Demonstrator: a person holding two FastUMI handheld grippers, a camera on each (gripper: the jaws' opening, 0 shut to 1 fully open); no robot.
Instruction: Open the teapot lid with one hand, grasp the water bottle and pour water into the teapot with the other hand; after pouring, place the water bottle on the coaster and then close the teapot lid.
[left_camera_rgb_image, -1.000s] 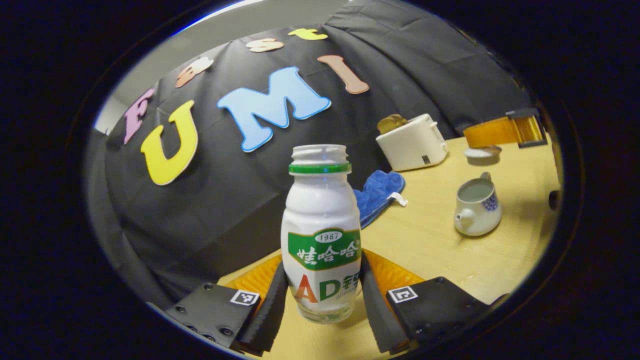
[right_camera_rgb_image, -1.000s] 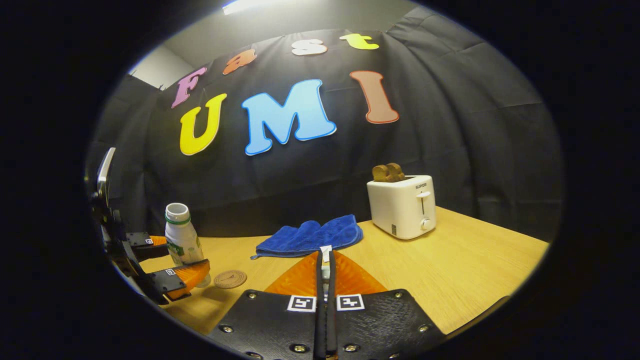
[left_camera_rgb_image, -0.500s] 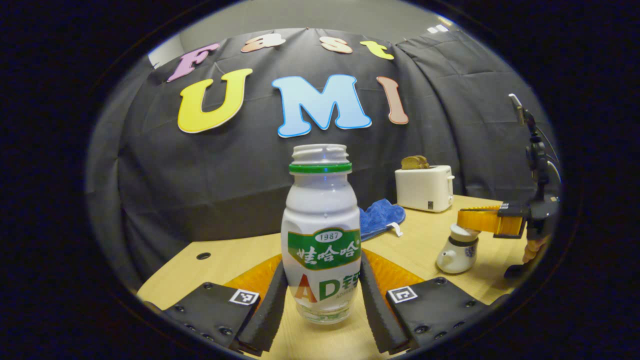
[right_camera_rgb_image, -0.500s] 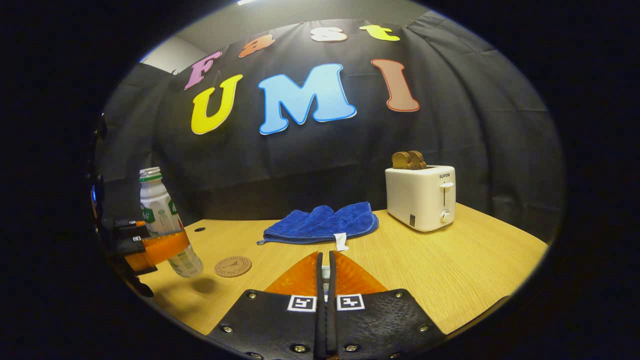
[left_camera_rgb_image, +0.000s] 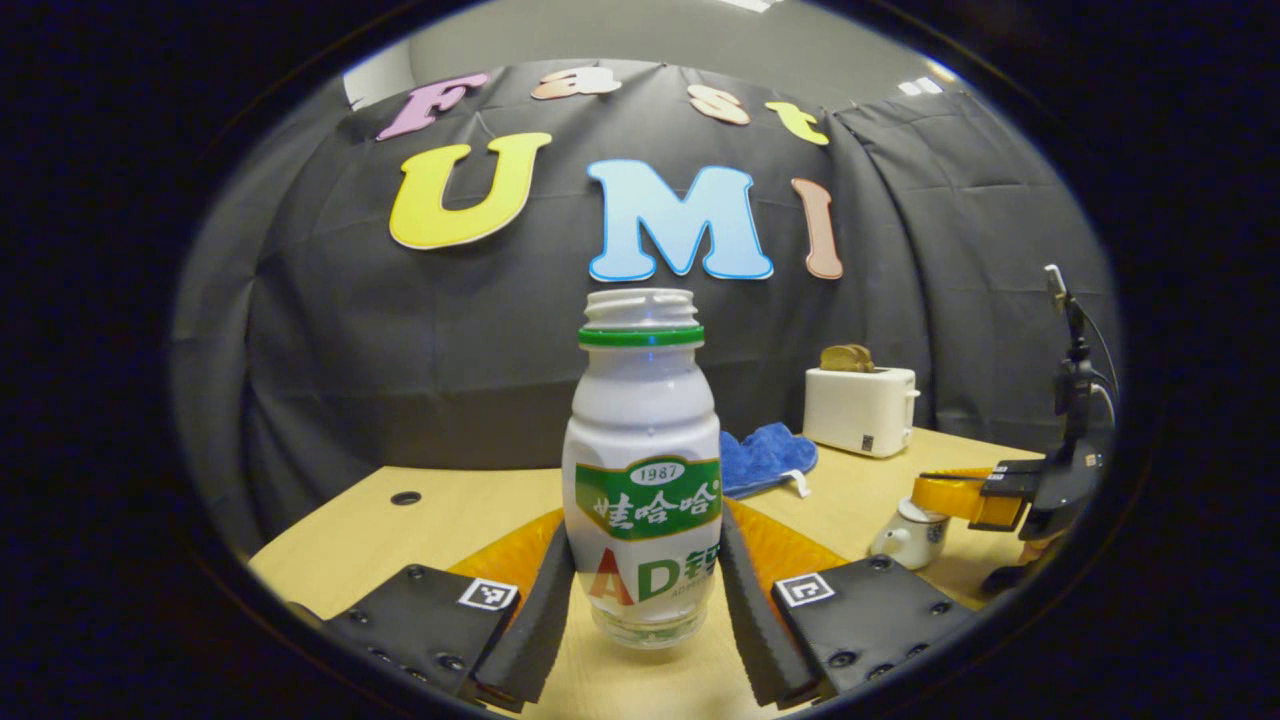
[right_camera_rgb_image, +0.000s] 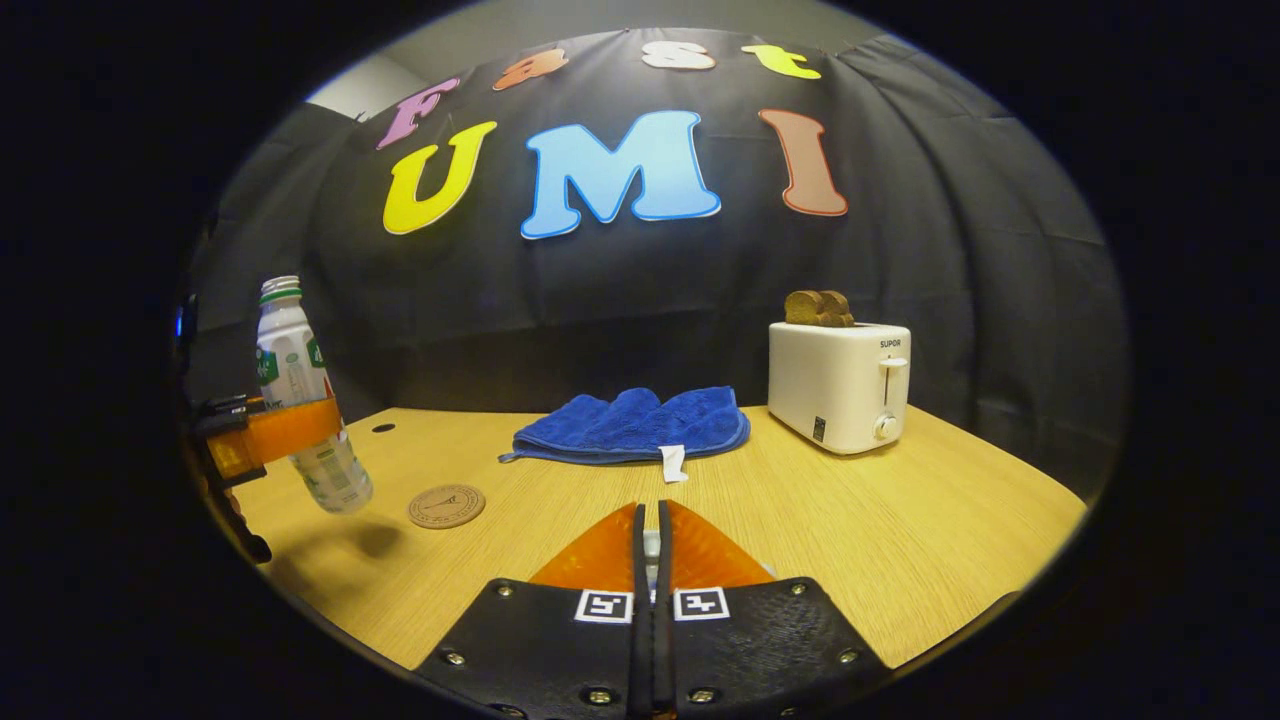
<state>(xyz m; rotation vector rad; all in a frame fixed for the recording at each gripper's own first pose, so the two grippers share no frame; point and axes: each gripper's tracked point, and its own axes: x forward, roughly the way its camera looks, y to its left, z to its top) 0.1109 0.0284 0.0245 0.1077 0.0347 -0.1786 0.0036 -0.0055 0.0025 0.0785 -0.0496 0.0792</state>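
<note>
On table (right_camera_rgb_image: 900, 540): one coaster (right_camera_rgb_image: 446, 506), one teapot (left_camera_rgb_image: 910, 535)

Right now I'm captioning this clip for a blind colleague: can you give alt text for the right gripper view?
The right gripper, fingers closed together, points across a wooden table. At far left the left gripper holds a capless water bottle in the air, near a round coaster. Farther back lie a blue cloth and a white toaster holding toast.
</note>
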